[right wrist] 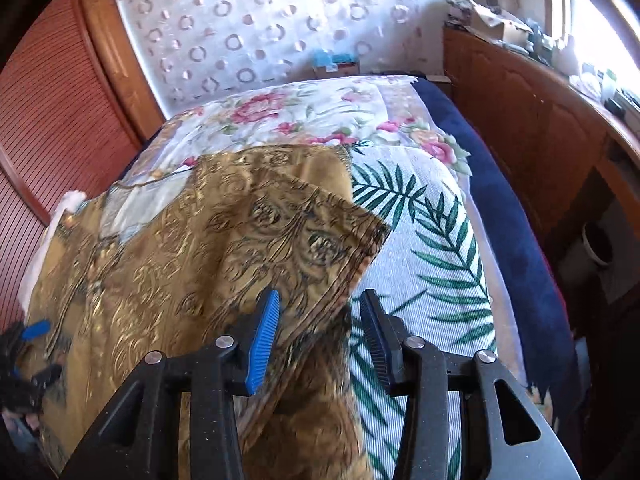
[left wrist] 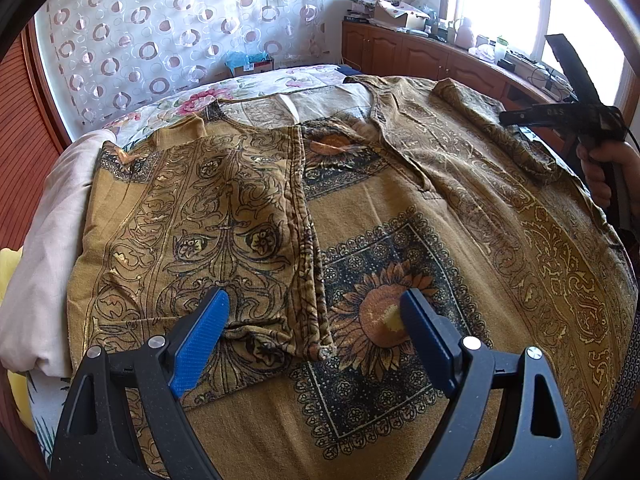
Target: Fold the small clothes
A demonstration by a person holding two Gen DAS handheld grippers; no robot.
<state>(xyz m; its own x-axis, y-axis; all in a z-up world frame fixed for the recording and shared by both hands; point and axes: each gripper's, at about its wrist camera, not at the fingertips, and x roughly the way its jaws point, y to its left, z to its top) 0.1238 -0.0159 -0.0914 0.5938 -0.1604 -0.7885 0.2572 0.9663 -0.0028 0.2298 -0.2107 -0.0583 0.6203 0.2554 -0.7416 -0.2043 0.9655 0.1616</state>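
Observation:
A mustard patterned top [left wrist: 380,216] with sunflower squares lies spread on the bed. Its left side panel [left wrist: 224,216] is folded over the middle. My left gripper [left wrist: 314,320] is open just above the folded panel's lower corner, holding nothing. My right gripper [right wrist: 320,332] is open, its jaws on either side of the raised right edge of the top [right wrist: 256,240], not closed on it. The right gripper also shows in the left wrist view [left wrist: 560,116] at the top's right sleeve. The left gripper shows at the far left of the right wrist view [right wrist: 28,344].
The bed has a floral sheet [right wrist: 288,120], a palm-leaf cover [right wrist: 432,224] and a navy blanket [right wrist: 516,232]. A white pillow [left wrist: 44,232] lies at the left. A wooden cabinet [right wrist: 532,120] with clutter runs along the right. A wooden slatted door [right wrist: 52,120] stands at the left.

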